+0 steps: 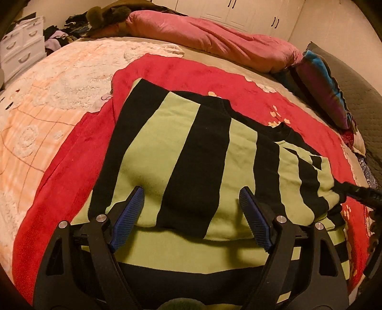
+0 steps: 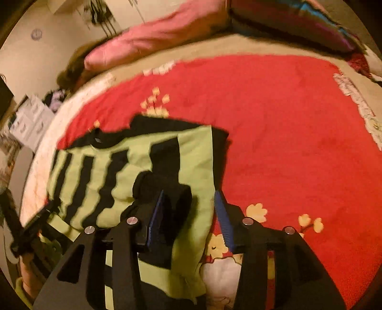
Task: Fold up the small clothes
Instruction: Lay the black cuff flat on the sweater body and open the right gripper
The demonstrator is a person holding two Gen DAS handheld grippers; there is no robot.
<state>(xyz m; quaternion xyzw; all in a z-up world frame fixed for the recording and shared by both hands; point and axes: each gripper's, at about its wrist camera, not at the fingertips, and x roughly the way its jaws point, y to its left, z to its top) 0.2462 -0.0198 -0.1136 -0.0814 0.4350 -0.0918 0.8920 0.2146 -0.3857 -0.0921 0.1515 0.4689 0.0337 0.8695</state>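
Likely soft, light, floppy: green-and-black striped knit sweater point(image 1: 181, 152) mid-frame; grip folded edges; left tool point(image 1: 191, 209) released, right tool point(image 2: 188, 214) spread astride its edge.

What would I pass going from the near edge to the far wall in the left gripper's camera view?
Left gripper → green-and-black striped sweater → red blanket → beige bed cover → long pink pillow → white wardrobe doors.

left wrist: close above striped sweater point(image 1: 191, 152), facing pink pillow point(image 1: 210, 40)
right wrist: close, sweater's edge
shared: sweater, red blanket point(image 2: 286, 133)
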